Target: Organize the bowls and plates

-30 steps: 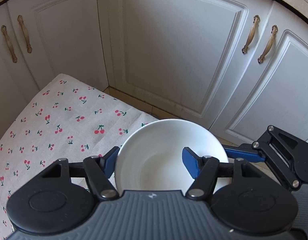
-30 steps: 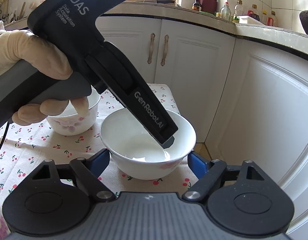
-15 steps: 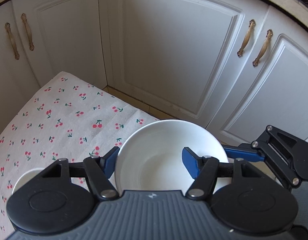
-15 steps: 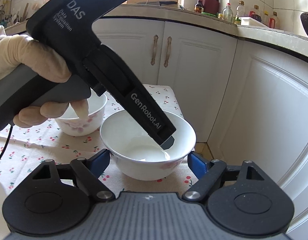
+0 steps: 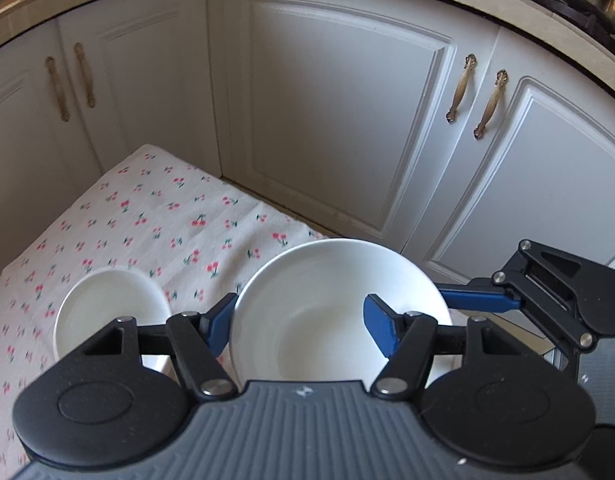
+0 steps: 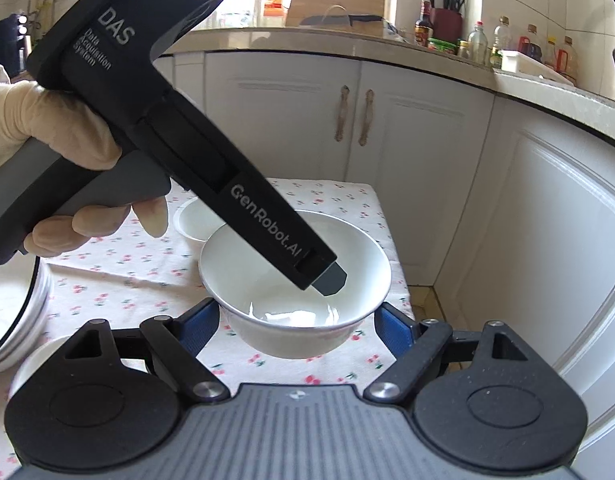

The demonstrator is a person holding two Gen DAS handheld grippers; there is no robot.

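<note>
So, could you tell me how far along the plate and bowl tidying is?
Plates already look stacked on the left. In hand: the left gripper grips the large bowl by its rim, near the small bowl; the right gripper is open. Left, probably: nesting those bowls, plus another white dish beside the stack.

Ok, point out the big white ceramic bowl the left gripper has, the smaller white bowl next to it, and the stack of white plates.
Big white ceramic bowl (image 5: 323, 320): left wrist view, inner wall.
Smaller white bowl (image 5: 103, 304): left wrist view, inside.
Stack of white plates (image 6: 15, 312): right wrist view, stacked rims.
</note>
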